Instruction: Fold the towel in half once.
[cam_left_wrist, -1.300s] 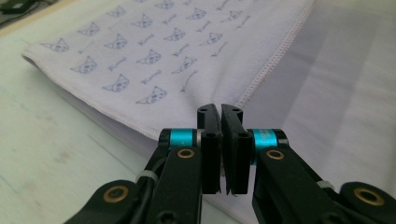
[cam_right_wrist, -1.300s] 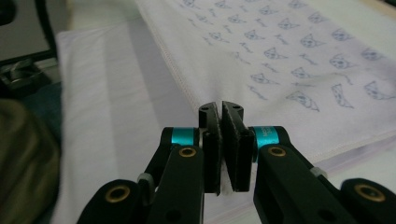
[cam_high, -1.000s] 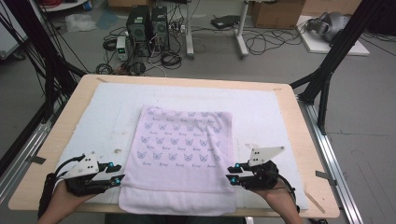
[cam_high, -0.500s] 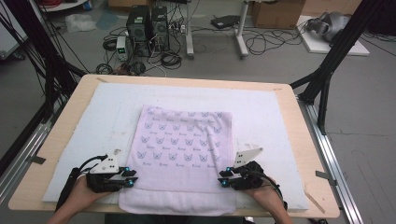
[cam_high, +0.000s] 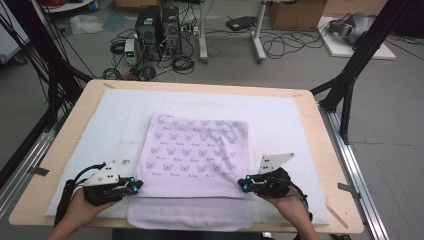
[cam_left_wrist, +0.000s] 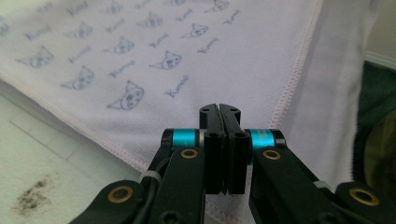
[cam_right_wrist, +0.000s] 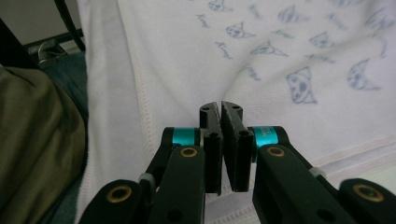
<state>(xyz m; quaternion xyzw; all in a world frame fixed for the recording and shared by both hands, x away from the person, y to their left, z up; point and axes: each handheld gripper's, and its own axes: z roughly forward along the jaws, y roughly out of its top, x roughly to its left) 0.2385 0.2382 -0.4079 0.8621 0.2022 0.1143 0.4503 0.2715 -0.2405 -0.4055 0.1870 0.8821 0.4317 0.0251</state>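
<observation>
My left hand-held gripper (cam_high: 134, 186) has just closed, jaws pinched together at the towel's (cam_high: 195, 150) near left edge. The towel lies mid-counter (cam_high: 320, 145) on a white mat (cam_high: 100, 125). My right hand-held gripper (cam_high: 243, 185) has just closed at its right edge. Beyond, computers (cam_high: 157, 27) and cables (cam_high: 280, 47) on grey floor (cam_high: 390, 125)

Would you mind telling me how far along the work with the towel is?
Done: the towel lies spread flat on the table, its near end hanging over the front edge. In hand: the left gripper and right gripper sit at its two side edges, jaws just closed; whether cloth is pinched is unclear. Left: any fold; none shows yet.
</observation>
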